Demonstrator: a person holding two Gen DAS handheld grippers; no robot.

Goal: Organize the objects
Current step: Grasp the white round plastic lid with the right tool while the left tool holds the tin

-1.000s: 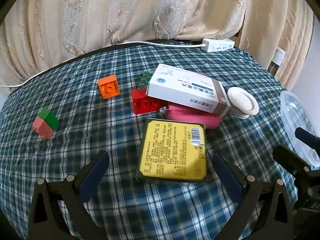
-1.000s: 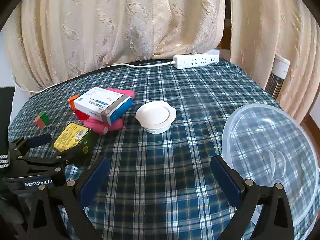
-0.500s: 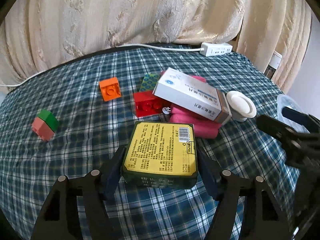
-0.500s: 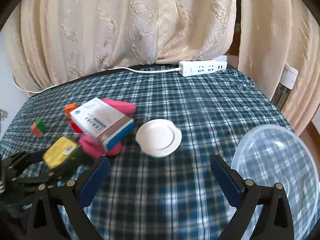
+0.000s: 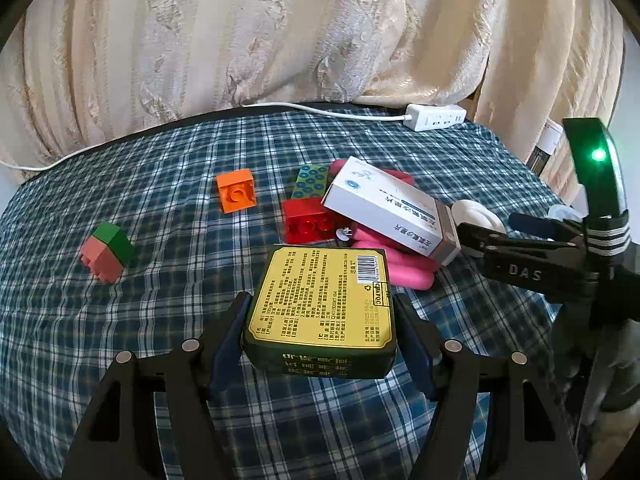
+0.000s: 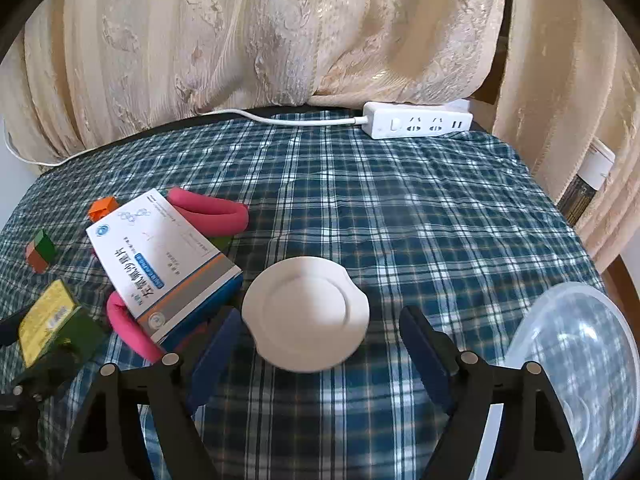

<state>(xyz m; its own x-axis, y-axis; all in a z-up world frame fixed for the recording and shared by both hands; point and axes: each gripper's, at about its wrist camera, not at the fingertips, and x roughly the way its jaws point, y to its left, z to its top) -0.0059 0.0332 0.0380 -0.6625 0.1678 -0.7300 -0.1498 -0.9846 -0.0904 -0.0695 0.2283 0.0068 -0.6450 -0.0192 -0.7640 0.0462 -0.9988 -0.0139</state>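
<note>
Two grippers worked over the round table [image 6: 400, 216], which was covered by a blue plaid cloth. The left gripper [image 5: 320, 336] had its pads pressed against both sides of a green tin with a yellow label [image 5: 324, 308], near the front edge of the table; its jaws had just closed in to that width. The right gripper [image 6: 320, 344] had also just narrowed its jaws, and the white round lid [image 6: 306, 312] sat between its fingers [image 6: 424, 344] toward the front edge. A gap showed on the right side of the lid; whether the left finger touched it I could not tell.

Behind the tin lay a heap near the table's middle: a white and blue medicine box [image 5: 388, 212] tilted across a pink foam loop [image 5: 404, 272], with a red brick [image 5: 308, 220] and a green studded plate [image 5: 310, 180] beside them. An orange brick [image 5: 237, 191] sat apart to the left of the heap. A green and pink block [image 5: 107, 251] lay toward the left edge. A clear plastic bowl [image 6: 576, 372] rested at the right front edge. A white power strip [image 6: 418, 125] lay at the far edge, before cream curtains [image 6: 280, 32].
</note>
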